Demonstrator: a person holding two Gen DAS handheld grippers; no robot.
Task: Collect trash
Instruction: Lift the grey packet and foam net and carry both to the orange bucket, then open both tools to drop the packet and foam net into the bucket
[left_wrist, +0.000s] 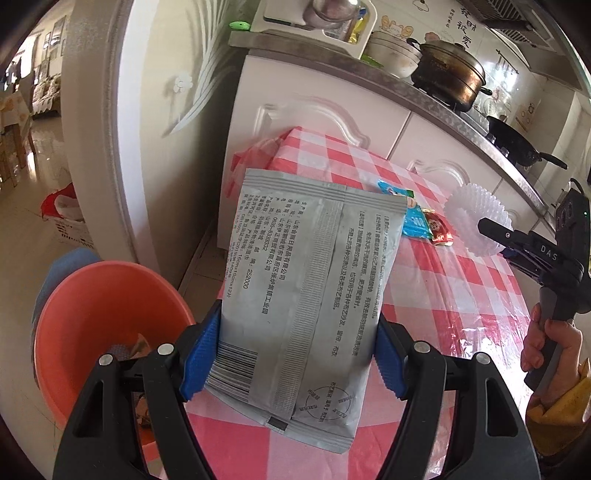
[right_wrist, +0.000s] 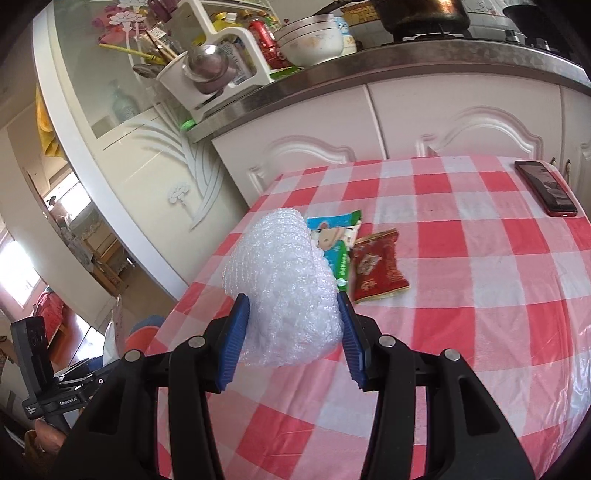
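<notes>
My left gripper (left_wrist: 291, 354) is shut on a grey printed packet (left_wrist: 306, 295) and holds it above the near left edge of the red-checked table (left_wrist: 461, 302). An orange basin (left_wrist: 92, 325) with some scraps inside stands on the floor just left of it. My right gripper (right_wrist: 291, 339) is shut on a wad of white bubble wrap (right_wrist: 284, 284), held above the table's left side; it also shows in the left wrist view (left_wrist: 476, 221). A blue-green wrapper (right_wrist: 336, 240) and a red wrapper (right_wrist: 376, 269) lie on the table beyond the wad.
A dark phone (right_wrist: 546, 188) lies at the table's far right. White cabinets (right_wrist: 406, 122) and a cluttered counter with pots (left_wrist: 447, 70) stand behind the table. A white basket with a red bag (left_wrist: 64, 218) sits on the floor at left.
</notes>
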